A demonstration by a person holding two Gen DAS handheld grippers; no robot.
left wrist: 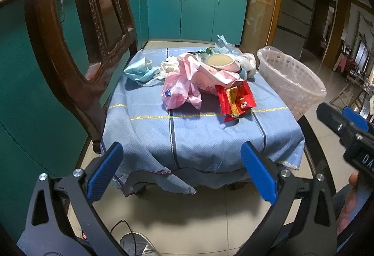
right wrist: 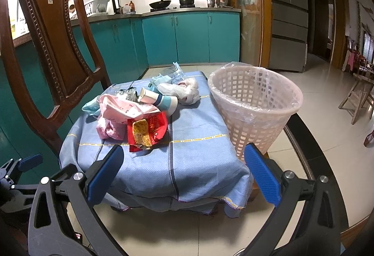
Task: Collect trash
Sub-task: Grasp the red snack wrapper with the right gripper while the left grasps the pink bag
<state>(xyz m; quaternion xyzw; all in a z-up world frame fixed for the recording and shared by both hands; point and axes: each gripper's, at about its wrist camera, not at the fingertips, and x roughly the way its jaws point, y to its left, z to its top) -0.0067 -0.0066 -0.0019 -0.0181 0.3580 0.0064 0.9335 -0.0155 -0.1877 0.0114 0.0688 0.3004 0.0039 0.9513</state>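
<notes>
A pile of trash lies on a small table under a blue cloth (left wrist: 201, 136) (right wrist: 191, 162): a red snack wrapper (left wrist: 235, 98) (right wrist: 147, 131), pink plastic bags (left wrist: 180, 90) (right wrist: 112, 115), a paper cup (left wrist: 222, 62) (right wrist: 159, 98), crumpled blue masks (left wrist: 140, 71) and a white bag (right wrist: 184, 90). A white lattice bin (left wrist: 292, 78) (right wrist: 254, 104) with a clear liner stands to the right of the table. My left gripper (left wrist: 184, 172) is open and empty, in front of the table's near edge. My right gripper (right wrist: 187, 174) is open and empty, also before the near edge.
A carved wooden chair (left wrist: 77, 50) (right wrist: 49, 41) stands close on the left of the table. Teal kitchen cabinets (left wrist: 196, 15) run behind. The right gripper's body (left wrist: 346, 127) shows at the right of the left wrist view. Tiled floor lies around the table.
</notes>
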